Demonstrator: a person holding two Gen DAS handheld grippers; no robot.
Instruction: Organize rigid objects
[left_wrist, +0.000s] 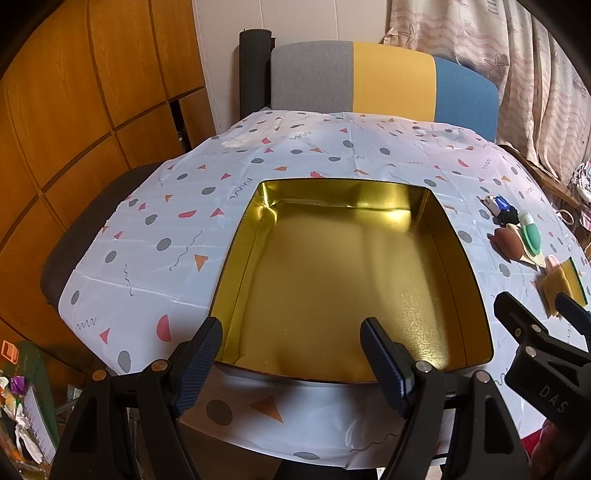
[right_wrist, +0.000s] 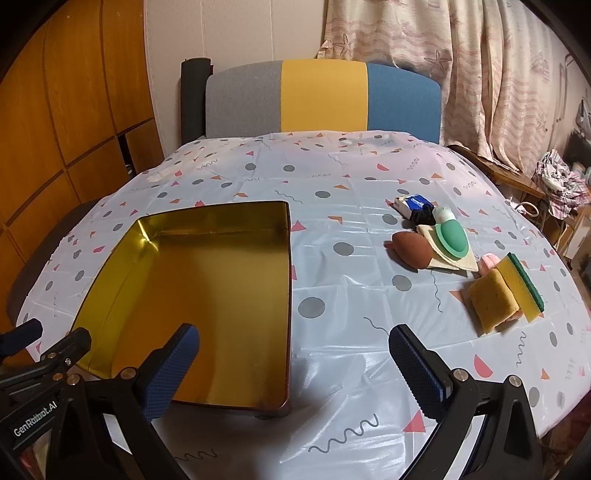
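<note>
In the right wrist view, going from the left of the frame, the gold tin (right_wrist: 207, 295) lies open and empty at lower left on the counter (right_wrist: 332, 332), its long axis running from the bottom of the frame toward the top. The left gripper (left_wrist: 291, 354) hangs over the tin's near edge, jaws wide apart with nothing between them; in its own view the tin (left_wrist: 332, 277) fills the centre of the frame.

The right gripper (right_wrist: 293, 360) sits at bottom centre, jaws also wide apart and holding nothing, its left finger over the tin's near right corner and its right finger over bare cloth.

The things to be sorted lie right of the tin, in the middle right of the frame, well apart from both sets of jaws: a blue-and-white packet (right_wrist: 412, 205) farthest up, a green oval brush (right_wrist: 452, 234) on a beige card, a brown egg-shaped piece (right_wrist: 410, 251) just left of it, and the sponges (right_wrist: 498, 295) lowest and nearest.

The right gripper is plainly the nearer one. The sponges lie up and to the right of its jaws, their long axis slanting from lower left to upper right, so my guess is a reach that way with some wrist turn.
</note>
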